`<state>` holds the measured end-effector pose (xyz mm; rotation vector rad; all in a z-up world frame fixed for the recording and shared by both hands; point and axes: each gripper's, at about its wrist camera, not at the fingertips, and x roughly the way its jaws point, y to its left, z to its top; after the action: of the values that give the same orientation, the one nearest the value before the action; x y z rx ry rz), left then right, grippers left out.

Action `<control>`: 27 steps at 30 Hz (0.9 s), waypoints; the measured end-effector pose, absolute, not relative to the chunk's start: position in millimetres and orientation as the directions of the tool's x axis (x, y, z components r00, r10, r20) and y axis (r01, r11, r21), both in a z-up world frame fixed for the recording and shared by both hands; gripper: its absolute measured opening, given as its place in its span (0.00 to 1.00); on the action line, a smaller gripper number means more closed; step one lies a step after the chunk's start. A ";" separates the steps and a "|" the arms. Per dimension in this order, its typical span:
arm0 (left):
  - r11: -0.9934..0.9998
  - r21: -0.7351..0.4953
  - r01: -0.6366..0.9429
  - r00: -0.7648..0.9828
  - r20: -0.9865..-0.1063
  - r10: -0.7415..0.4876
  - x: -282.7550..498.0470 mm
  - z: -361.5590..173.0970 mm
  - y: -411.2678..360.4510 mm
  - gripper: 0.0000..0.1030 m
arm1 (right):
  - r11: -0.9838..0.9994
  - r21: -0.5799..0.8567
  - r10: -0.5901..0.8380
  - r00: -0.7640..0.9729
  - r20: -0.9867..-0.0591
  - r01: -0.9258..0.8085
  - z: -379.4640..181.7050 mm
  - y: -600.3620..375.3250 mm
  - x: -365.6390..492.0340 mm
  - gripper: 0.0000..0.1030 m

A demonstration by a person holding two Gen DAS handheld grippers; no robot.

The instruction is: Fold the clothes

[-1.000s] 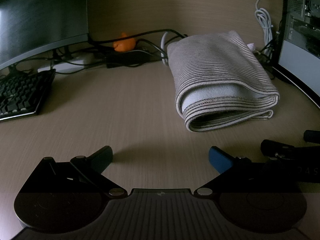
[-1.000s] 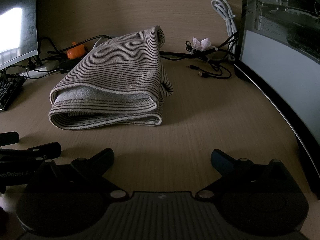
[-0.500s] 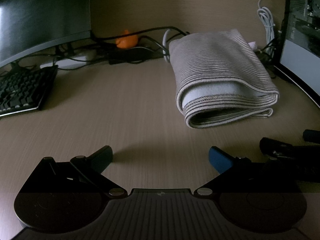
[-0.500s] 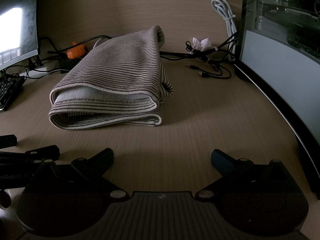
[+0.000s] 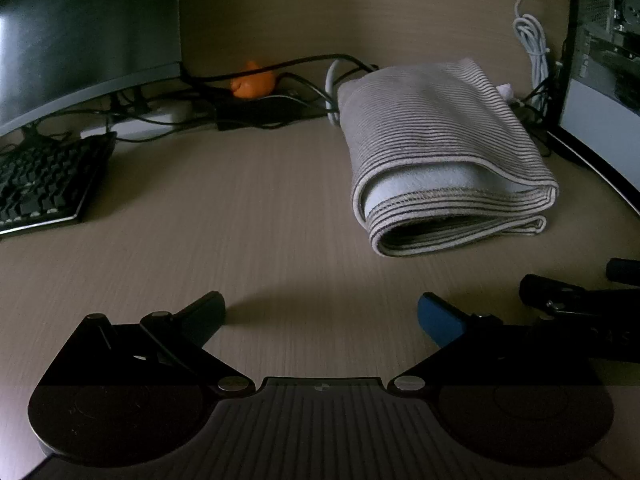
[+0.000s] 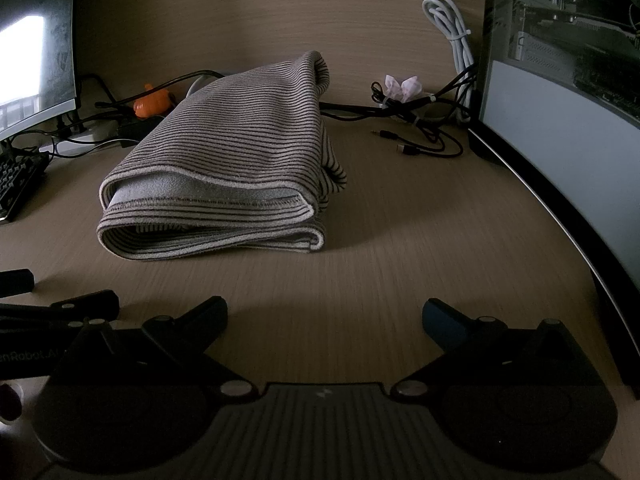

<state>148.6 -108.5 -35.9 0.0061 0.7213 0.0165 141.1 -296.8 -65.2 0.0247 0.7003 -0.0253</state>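
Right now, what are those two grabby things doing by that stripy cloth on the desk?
A person holds two grippers and is folding clothes. The grey striped knit garment already lies folded in a thick bundle on the pale wood-grain desk. The left gripper and the right gripper are both open, hold nothing, and sit on the near side of the bundle without touching it. A black keyboard lies off to the left.

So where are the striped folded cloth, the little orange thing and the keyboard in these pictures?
striped folded cloth (image 6: 236, 152), right wrist view, on its striped top layer.
orange thing (image 5: 253, 82), left wrist view, on its rounded body among the cables.
keyboard (image 5: 44, 180), left wrist view, on its dark keys.
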 end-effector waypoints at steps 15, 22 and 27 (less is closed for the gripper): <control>0.998 0.015 -0.055 0.759 -0.648 0.052 143.9 -36.6 -107.7 1.00 | 0.999 0.013 -0.015 0.765 -0.644 0.031 -65.3 -296.8 141.1 1.00; 0.995 0.020 -0.101 0.756 -0.649 0.089 144.7 -36.4 -105.0 1.00 | 0.999 0.012 -0.016 0.765 -0.643 0.031 -65.4 -296.8 141.0 1.00; 0.995 0.018 -0.102 0.755 -0.650 0.090 144.6 -36.4 -105.2 1.00 | 0.999 0.012 -0.016 0.766 -0.643 0.031 -65.2 -296.4 140.8 1.00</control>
<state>144.6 -105.2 -36.4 -0.0186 0.7074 0.1048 140.8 -296.4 -65.2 0.0222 0.6984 -0.0252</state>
